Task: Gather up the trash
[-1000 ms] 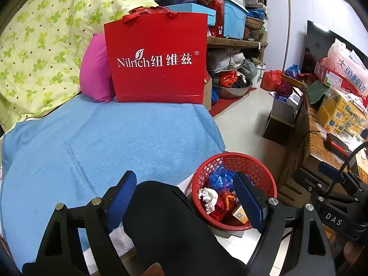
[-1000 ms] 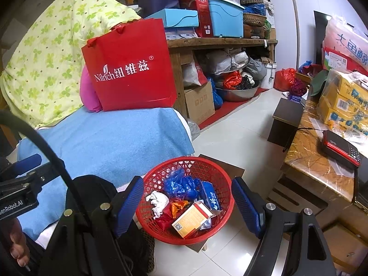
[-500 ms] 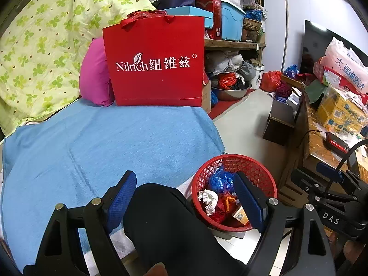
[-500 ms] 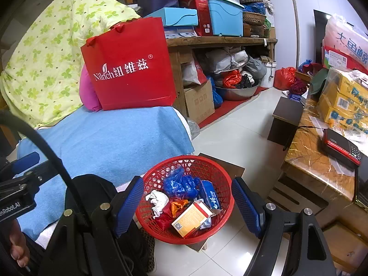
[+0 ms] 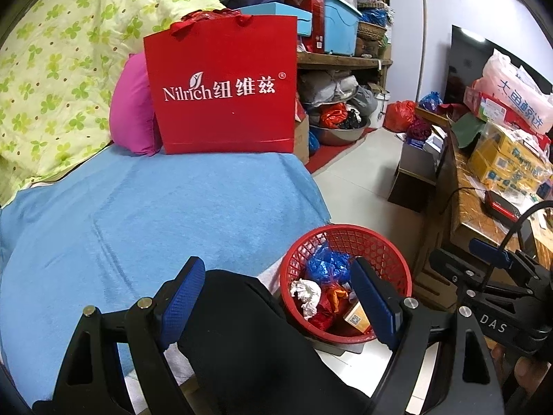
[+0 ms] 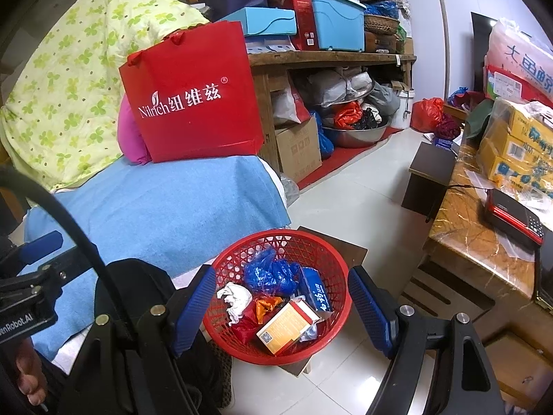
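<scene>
We hold the left tool (image 5: 276,297) spread and empty over our dark-clothed knee (image 5: 242,339), beside the blue bed cover (image 5: 155,214). The right tool (image 6: 281,307) hangs spread above the red basket (image 6: 331,252) on the floor. Its view shows the trash (image 6: 276,297) plainly, which the left view half hides behind a finger.

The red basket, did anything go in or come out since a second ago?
No. Nothing visibly changed: the red basket holds the same trash, and both grippers, left and right, hang open and empty as before. The red bag stays on the bed.
</scene>
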`<state>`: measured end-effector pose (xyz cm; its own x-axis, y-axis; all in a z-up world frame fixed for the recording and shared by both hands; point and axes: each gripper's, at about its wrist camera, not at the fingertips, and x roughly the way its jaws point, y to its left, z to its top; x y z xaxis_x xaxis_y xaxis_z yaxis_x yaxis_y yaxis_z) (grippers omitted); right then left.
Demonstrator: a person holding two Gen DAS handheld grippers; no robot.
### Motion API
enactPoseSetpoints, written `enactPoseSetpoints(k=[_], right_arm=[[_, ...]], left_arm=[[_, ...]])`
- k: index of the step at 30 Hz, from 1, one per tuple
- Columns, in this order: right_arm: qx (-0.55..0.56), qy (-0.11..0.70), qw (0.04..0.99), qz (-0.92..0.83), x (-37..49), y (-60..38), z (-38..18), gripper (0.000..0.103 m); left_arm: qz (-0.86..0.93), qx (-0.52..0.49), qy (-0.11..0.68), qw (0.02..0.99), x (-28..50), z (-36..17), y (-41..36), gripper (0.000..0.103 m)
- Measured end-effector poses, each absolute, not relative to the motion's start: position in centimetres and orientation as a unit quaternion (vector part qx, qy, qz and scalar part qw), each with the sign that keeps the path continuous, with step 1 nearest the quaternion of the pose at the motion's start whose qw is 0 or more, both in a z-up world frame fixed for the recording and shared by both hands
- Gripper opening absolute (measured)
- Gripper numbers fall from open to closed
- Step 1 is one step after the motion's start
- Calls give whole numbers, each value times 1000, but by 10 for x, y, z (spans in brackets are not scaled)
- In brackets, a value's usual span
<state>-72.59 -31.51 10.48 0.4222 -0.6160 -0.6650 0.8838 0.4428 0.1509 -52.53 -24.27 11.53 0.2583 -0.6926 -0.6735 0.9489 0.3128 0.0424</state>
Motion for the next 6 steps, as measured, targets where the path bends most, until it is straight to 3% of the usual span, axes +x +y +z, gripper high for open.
enactPoseSetpoints(k=[6], right_arm=[[253, 275, 801, -467, -726, -318, 98, 81]], left_arm=[[-549, 226, 286, 752, -527, 111, -244, 86]])
